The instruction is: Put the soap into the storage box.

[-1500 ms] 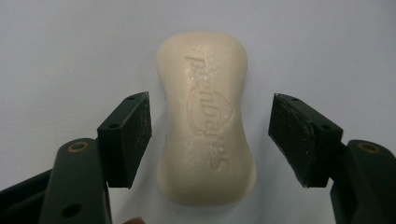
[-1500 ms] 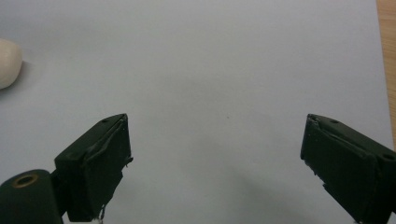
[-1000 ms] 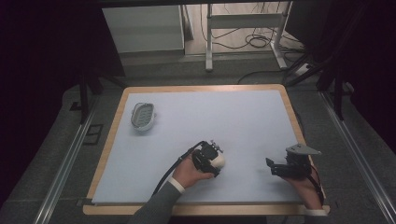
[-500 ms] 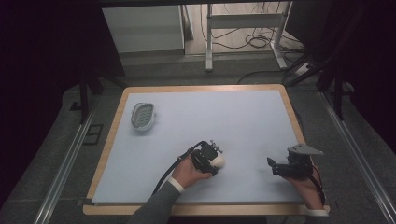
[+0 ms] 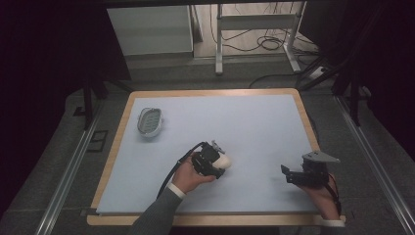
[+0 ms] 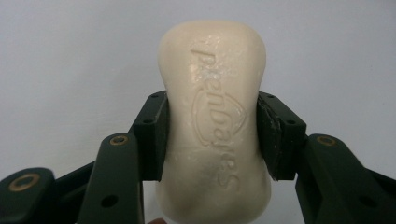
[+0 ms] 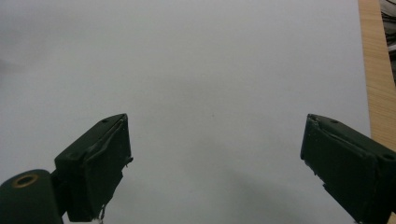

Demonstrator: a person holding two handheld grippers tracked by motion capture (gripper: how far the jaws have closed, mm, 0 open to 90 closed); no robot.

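Little had changed – your left tool [image 6: 212,135] kept pinching the soap [image 6: 215,116] above the desk [image 5: 254,127], right tool [image 7: 215,158] spread and idle – dish [image 5: 149,121] untouched.

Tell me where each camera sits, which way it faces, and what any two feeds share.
High view: above the near edge, facing forward and down on the pale blue table mat; both forearms, left gripper, right gripper.
Left gripper view: along its jaws, clamping the cream embossed soap bar.
Right gripper view: along parted jaws, over mat.
Shared: soap bar in high and left views.
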